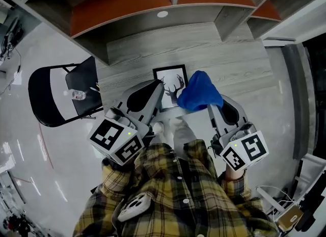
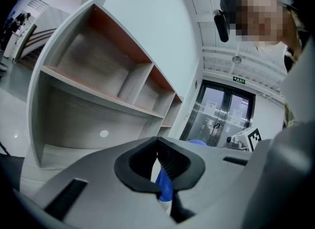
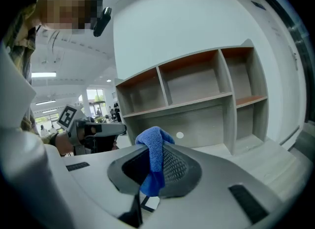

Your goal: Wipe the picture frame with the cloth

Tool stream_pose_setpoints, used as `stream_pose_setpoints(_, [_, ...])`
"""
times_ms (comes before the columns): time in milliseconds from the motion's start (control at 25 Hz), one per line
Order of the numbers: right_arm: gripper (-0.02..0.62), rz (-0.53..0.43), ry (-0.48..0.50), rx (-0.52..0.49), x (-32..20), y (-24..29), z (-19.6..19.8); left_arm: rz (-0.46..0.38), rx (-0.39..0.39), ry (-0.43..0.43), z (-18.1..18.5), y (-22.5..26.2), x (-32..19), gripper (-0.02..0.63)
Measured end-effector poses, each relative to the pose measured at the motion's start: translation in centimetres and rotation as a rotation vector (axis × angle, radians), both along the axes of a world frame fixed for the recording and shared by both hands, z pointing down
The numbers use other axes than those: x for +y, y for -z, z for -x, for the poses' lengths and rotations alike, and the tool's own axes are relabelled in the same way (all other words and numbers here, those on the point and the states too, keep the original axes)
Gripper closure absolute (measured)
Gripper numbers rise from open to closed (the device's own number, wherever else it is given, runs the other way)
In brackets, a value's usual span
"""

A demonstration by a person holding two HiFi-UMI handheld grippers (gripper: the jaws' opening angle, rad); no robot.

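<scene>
A black picture frame point(image 1: 172, 77) with a white deer print sits on the grey wooden desk point(image 1: 224, 52) just ahead of me. My left gripper point(image 1: 159, 88) overlaps the frame's left edge. In the left gripper view its jaws point(image 2: 157, 166) are closed at the tip, with a sliver of white and blue showing behind them; I cannot tell whether they pinch the frame. My right gripper point(image 1: 208, 104) is shut on a blue cloth point(image 1: 199, 92) bunched over the frame's right edge. The cloth point(image 3: 153, 150) drapes over its jaws point(image 3: 153, 169), and a frame corner point(image 3: 147, 202) shows below.
A shelf unit point(image 1: 168, 1) with orange-topped compartments rises at the desk's far side. A black chair point(image 1: 56, 94) carrying a small bottle point(image 1: 78, 95) stands on the pale floor to the left. Cables and a small device point(image 1: 288, 215) lie at lower right.
</scene>
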State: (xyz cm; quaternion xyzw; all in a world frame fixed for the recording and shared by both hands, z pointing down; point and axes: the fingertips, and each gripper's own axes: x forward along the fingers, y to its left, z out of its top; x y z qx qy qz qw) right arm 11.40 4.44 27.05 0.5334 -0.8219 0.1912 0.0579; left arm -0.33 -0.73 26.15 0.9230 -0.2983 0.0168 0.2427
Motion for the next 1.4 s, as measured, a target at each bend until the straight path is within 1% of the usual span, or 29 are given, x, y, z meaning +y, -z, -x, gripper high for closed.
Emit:
stream_pose_setpoints(200, [0.555, -0.016, 0.127, -0.032, -4.4, 0.0, -0.7, 0.008, -0.007, 0.069, -2.0, 0.2, -3.3, 0.600])
stream_pose_setpoints(360, [0.555, -0.032, 0.219, -0.046, -7.4, 0.2, -1.1, 0.021, -0.021, 0.131, -2.7, -0.4, -4.8, 0.600])
stream_pose_setpoints(560, [0.555, -0.012, 0.299, -0.055, -8.8, -0.4, -0.4, 0.094, 0.002, 0.197, -1.4, -2.5, -5.5, 0.600])
stream_pose_setpoints(680, [0.555, 0.020, 0.333, -0.055, -9.0, -1.4, 0.4, 0.150, -0.023, 0.245, 0.1, -4.7, -5.6, 0.600])
stream_pose_setpoints(760, [0.555, 0.045, 0.343, -0.051, -9.1, -2.2, 0.8, 0.190, -0.041, 0.261, 1.0, -6.3, -5.7, 0.598])
stream_pose_setpoints(840, [0.555, 0.064, 0.341, -0.043, -9.3, -2.8, 1.2, 0.234, -0.043, 0.260, 1.7, -8.0, -5.8, 0.598])
stream_pose_setpoints(960, [0.555, 0.091, 0.330, -0.045, -9.6, -4.0, 2.1, 0.302, -0.058, 0.237, 2.3, -11.2, -5.8, 0.598])
stream_pose_setpoints(1080, [0.555, 0.127, 0.334, -0.046, -9.4, -5.2, 2.9, 0.362, -0.132, 0.204, 2.5, -15.1, -5.4, 0.597])
stream_pose_setpoints(1240, [0.555, 0.161, 0.338, -0.041, -9.4, -6.2, 3.6, 0.484, -0.219, 0.175, 2.7, -21.1, -4.2, 0.594])
stream_pose_setpoints(1320, [0.555, 0.177, 0.332, -0.039, -9.5, -6.9, 3.7, 0.549, -0.251, 0.151, 2.8, -23.9, -3.4, 0.575])
stream_pose_setpoints(1400, [0.555, 0.198, 0.324, -0.038, -9.5, -7.8, 3.7, 0.603, -0.263, 0.121, 2.8, -26.0, -2.4, 0.543])
